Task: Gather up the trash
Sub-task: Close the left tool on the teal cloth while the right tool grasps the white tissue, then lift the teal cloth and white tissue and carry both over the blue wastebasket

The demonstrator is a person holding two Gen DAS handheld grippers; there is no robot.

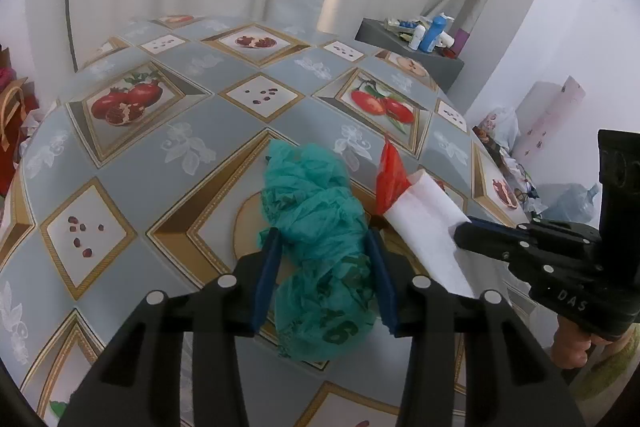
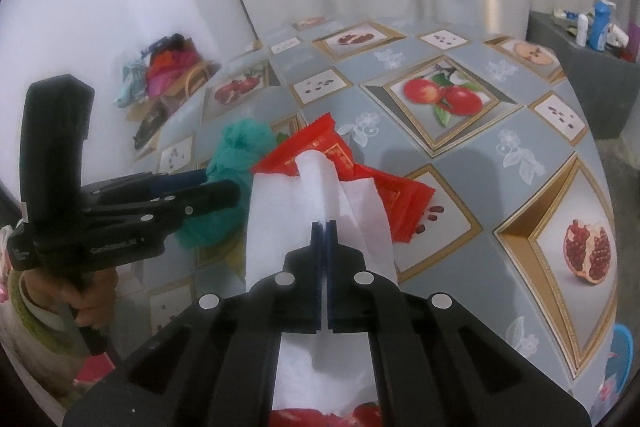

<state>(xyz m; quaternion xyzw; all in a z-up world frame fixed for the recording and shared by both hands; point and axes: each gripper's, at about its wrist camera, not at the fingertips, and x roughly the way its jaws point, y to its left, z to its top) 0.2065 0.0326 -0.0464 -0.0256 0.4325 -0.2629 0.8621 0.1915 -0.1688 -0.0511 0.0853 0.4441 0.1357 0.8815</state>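
The left tongs [image 1: 324, 251] straddle the crumpled teal plastic bag [image 1: 316, 215] lying on the table [image 1: 168, 155] with its grey pomegranate-print oilcloth; the blue pads sit against its bulging sides, grasping it, probably squeezing the loose film into a bundle that can be lifted whole. The right tongs [image 2: 324, 227] are clenched on a raised fold of the white paper napkin [image 2: 280, 203], likely because flat tissue offers no other purchase. The napkin lies over the red foil snack wrapper [image 2: 328, 147], just beside the teal bag, all three still on the table.
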